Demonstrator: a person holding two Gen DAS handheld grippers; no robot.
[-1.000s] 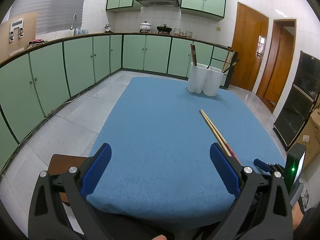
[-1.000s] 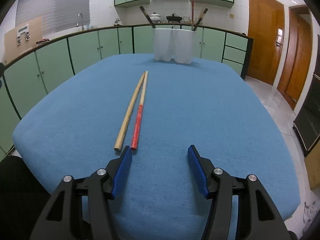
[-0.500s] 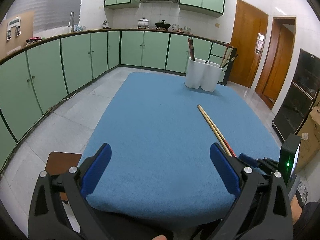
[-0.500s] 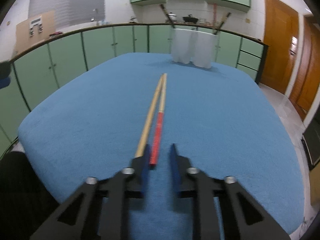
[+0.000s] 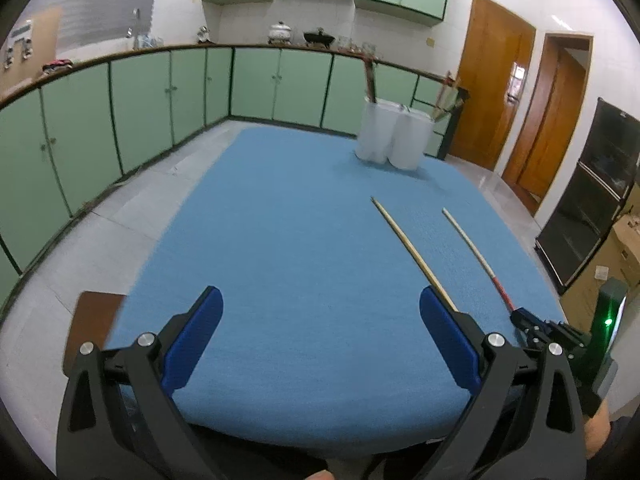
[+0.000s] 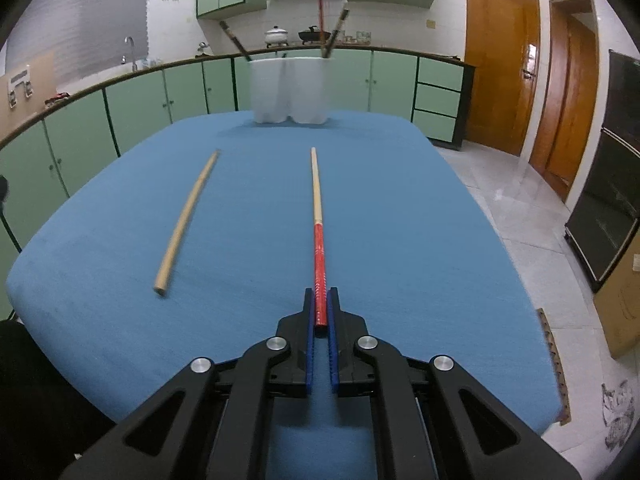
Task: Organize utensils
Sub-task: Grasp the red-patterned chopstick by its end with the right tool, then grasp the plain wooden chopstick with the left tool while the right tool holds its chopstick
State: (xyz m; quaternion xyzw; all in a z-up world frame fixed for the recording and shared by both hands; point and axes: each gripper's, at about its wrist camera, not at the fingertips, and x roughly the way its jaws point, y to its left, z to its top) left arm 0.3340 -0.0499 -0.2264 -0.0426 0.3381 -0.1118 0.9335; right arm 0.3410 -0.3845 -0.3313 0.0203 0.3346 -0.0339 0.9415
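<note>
Chopsticks number 2 in the left wrist view: a plain wooden chopstick (image 5: 412, 252) lying on the blue counter (image 5: 288, 248), and a red-handled chopstick (image 5: 476, 258) to its right. Both run lengthwise away from the camera, tips toward the 2 white holders (image 5: 394, 140) at the far end. The plain one's near end is hidden behind the right finger of the left gripper (image 5: 320, 342), whose jaws are spread wide with nothing between them. The red handle ends in the right gripper (image 5: 520, 315) at the frame's right edge, where the grip itself is too small to make out. Utensil handles stick out of both holders, blurred.

From the right wrist view, the right gripper (image 6: 320, 310) has its jaws clenched on the red end of the red-handled chopstick (image 6: 317, 216), which points straight ahead at the white holders (image 6: 289, 90), its pale tip toward them. Whether that tip touches the counter (image 6: 400, 220) cannot be told. The plain wooden chopstick (image 6: 188, 216) lies to the left, well apart, angled slightly inward at its far tip. About 4 handles rise from the 2 holders, motion-blurred.
</note>
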